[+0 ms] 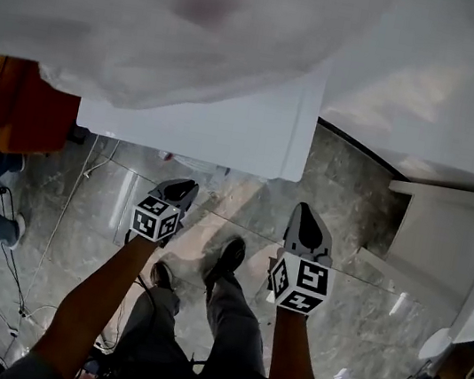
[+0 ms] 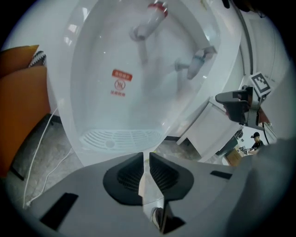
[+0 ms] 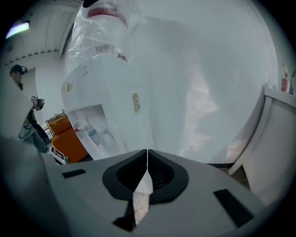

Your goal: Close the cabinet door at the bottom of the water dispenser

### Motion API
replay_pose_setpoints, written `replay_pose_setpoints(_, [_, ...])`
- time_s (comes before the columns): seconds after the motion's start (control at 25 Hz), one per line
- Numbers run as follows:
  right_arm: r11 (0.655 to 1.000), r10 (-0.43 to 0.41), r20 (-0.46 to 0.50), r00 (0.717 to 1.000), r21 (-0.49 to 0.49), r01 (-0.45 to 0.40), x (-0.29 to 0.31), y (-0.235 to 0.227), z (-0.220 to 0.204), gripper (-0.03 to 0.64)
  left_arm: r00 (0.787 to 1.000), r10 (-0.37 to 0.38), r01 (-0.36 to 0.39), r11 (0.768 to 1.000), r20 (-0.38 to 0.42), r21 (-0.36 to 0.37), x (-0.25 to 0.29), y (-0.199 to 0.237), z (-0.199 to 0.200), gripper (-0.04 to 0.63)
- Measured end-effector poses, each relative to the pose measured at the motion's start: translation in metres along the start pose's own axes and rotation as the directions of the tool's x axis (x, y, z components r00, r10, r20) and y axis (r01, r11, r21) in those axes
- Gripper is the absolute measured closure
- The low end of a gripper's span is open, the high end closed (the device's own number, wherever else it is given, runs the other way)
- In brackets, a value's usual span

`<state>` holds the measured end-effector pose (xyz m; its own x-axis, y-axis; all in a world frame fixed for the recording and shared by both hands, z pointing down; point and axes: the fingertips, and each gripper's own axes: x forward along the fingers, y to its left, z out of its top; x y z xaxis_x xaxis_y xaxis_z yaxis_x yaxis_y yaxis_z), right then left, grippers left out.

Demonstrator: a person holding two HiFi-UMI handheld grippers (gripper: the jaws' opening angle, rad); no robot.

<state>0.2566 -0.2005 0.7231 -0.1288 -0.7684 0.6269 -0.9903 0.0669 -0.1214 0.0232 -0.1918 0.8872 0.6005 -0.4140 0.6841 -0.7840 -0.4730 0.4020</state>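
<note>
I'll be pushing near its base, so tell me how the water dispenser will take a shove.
Probably top-heavy: the dispenser is tall and narrow with a big bottle on top, so push low and gently. Its glossy white shell looks slippery for jaws. On the polished floor it may slide rather than stay put.

Orange seat (image 1: 17, 107) at left, grey marble floor (image 1: 360, 205) below — white side table (image 1: 445, 237) at right.
</note>
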Motion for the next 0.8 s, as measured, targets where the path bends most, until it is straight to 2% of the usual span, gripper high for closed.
replay_pose_setpoints(0.12, [1.000,0.004,0.028,1.000,-0.007,-0.003,-0.018,0.009,0.027,0.589,0.998,-0.006,0.005,1.000,0.064,0.023,-0.036,-0.014,0.031,0.546])
replay_pose_setpoints(0.28, [1.000,0.004,0.064,0.998,-0.020,-0.002,-0.041,0.016,0.064,0.589,0.989,-0.036,0.023,0.995,0.144,0.092,-0.085,-0.035,0.080,0.546])
replay_pose_setpoints(0.36, [1.000,0.003,0.078,0.997,-0.025,-0.001,-0.054,0.019,0.079,0.589,0.982,-0.050,0.032,0.995,0.183,0.098,-0.111,-0.046,0.102,0.546])
replay_pose_setpoints(0.44, [1.000,0.000,0.095,0.995,-0.026,0.002,-0.070,0.024,0.095,0.589,0.973,-0.065,0.044,0.994,0.221,0.101,-0.140,-0.055,0.123,0.546])
replay_pose_setpoints(0.6, [0.999,0.003,0.135,0.991,-0.034,0.002,-0.106,0.042,0.124,0.589,0.956,-0.086,0.044,0.987,0.281,0.152,-0.200,-0.073,0.158,0.546])
replay_pose_setpoints(0.8, [0.999,0.025,0.195,0.981,-0.051,-0.015,-0.149,0.066,0.164,0.591,0.918,-0.089,0.015,0.982,0.386,0.191,-0.277,-0.089,0.211,0.546])
